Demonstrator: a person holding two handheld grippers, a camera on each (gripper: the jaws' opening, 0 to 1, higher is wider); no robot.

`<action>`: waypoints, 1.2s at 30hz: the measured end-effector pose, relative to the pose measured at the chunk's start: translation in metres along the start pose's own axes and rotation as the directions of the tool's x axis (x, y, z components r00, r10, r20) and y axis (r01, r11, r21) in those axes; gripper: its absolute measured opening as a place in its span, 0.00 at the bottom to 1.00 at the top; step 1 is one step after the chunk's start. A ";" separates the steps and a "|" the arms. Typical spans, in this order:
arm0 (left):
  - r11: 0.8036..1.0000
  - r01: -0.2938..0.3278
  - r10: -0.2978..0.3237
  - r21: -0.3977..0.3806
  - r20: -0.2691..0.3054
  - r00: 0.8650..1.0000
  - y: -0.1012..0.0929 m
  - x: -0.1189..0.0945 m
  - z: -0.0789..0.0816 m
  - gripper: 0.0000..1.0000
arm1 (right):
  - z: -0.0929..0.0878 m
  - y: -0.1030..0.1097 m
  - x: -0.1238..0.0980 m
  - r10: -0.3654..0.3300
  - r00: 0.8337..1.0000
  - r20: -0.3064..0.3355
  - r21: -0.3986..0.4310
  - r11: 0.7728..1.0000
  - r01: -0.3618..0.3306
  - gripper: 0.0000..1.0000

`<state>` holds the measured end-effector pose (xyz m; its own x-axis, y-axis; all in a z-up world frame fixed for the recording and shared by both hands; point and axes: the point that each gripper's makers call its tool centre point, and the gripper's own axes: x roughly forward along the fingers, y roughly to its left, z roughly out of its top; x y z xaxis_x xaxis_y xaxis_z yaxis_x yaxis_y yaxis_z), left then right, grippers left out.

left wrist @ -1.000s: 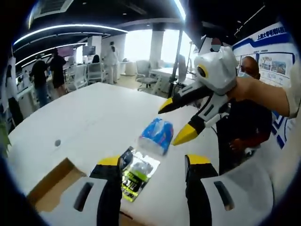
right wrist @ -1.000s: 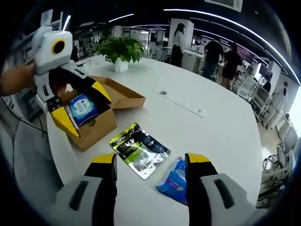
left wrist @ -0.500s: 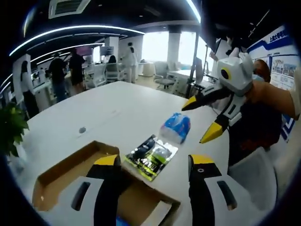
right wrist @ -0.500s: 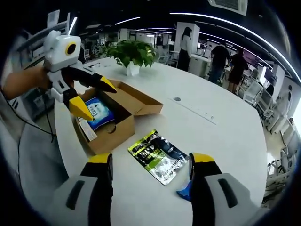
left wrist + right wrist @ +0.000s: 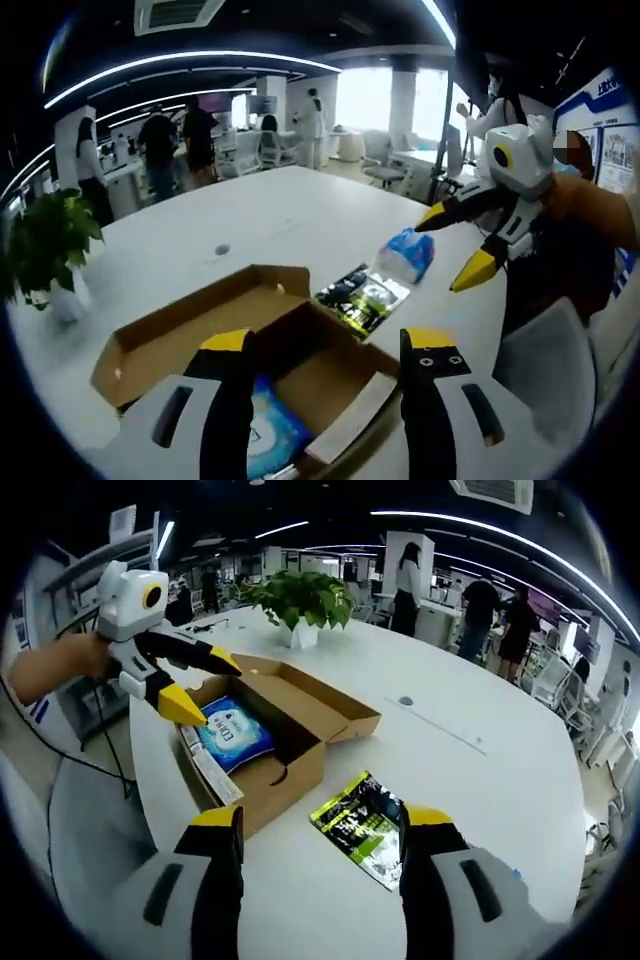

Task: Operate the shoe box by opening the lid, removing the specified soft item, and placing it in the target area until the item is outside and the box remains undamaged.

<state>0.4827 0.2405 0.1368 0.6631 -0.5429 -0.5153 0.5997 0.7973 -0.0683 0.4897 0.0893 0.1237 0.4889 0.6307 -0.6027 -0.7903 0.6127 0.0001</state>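
A brown cardboard shoe box [image 5: 330,375] stands open on the white table, its lid [image 5: 190,325] folded flat to the side. A blue soft pack [image 5: 265,440] lies inside it, also seen as the blue soft pack [image 5: 230,732] in the box [image 5: 285,775]. Another blue soft pack [image 5: 405,255] and a green-black packet [image 5: 362,297] lie on the table beyond the box. My left gripper [image 5: 328,345] hovers open over the box's near end; it is the left gripper [image 5: 205,688] above the box. My right gripper [image 5: 320,820] is open, near the packet [image 5: 368,825].
The right gripper [image 5: 452,245] enters held by a hand, open above the table edge. A potted plant [image 5: 300,600] stands behind the box. A round cable socket [image 5: 405,700] sits mid-table. People stand and office chairs sit far off.
Both cameras have drawn back toward the box end of the table. The left gripper now sits over the open box. Both grippers stay open; box, packet and packs lie as before.
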 end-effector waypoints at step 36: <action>0.948 -0.299 0.288 -0.113 -0.102 0.952 0.081 -0.093 -0.104 0.50 | 0.000 0.062 0.079 0.149 0.987 -0.052 0.199 0.970 -0.136 0.49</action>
<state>0.4230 0.3832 0.0901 0.7588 -0.2603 -0.5970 0.3194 0.9476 -0.0072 0.4797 0.1769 0.0764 0.3456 0.6897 -0.6363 -0.7601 0.6034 0.2411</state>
